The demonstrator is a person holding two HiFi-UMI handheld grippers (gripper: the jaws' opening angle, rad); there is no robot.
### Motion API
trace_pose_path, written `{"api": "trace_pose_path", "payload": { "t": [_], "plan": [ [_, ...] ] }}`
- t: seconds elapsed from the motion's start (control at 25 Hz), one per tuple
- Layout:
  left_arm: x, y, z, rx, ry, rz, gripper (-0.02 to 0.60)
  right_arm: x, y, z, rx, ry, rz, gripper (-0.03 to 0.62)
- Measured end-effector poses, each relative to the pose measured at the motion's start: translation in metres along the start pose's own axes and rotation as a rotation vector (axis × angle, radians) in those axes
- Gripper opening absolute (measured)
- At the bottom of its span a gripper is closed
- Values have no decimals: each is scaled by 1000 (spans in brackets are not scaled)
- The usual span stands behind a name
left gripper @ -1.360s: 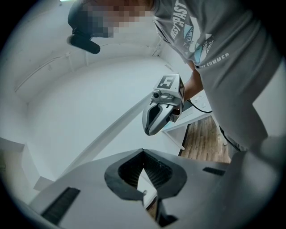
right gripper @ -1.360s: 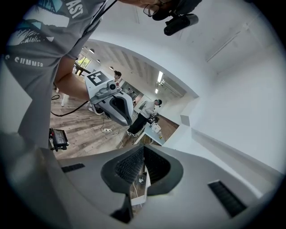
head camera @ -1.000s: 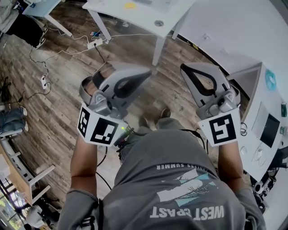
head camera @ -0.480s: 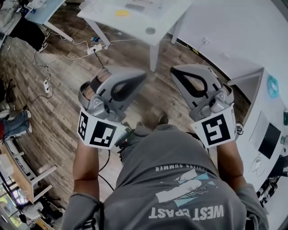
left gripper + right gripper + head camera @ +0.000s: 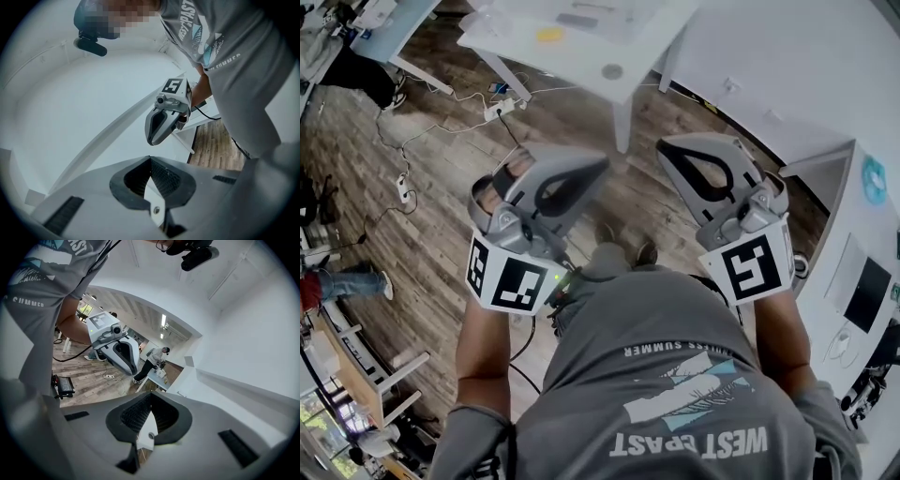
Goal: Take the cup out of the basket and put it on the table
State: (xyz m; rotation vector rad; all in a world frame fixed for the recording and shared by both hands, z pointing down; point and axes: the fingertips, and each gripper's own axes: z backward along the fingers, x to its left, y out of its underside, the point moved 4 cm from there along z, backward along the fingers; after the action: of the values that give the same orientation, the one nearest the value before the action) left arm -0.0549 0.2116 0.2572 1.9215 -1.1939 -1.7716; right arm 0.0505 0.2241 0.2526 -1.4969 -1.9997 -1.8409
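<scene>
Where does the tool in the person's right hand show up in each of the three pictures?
Head view: the right tool is right of centre, with its tip toward the top of the picture.
Left gripper view: the right tool is near the middle, with its marker cube on top.
Right gripper view: the right tool fills the bottom centre, jaws together.
Shared landmark: the person's grey T-shirt.

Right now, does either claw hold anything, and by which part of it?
Nothing is held. The left claw and the right claw are both shut, with nothing between their jaws.
</scene>
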Motion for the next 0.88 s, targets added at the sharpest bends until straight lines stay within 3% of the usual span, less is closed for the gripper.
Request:
{"api": "trace_pose_path", "payload": {
  "t": [0.6, 0.88],
  "plan": [
    [68, 69, 13, -110, 9, -13, 8, -27, -19, -75, 85, 85, 6, 11],
    [82, 87, 1, -118, 7, 6, 8, -41, -11, -90, 101, 83, 10, 11]
  ]
}}
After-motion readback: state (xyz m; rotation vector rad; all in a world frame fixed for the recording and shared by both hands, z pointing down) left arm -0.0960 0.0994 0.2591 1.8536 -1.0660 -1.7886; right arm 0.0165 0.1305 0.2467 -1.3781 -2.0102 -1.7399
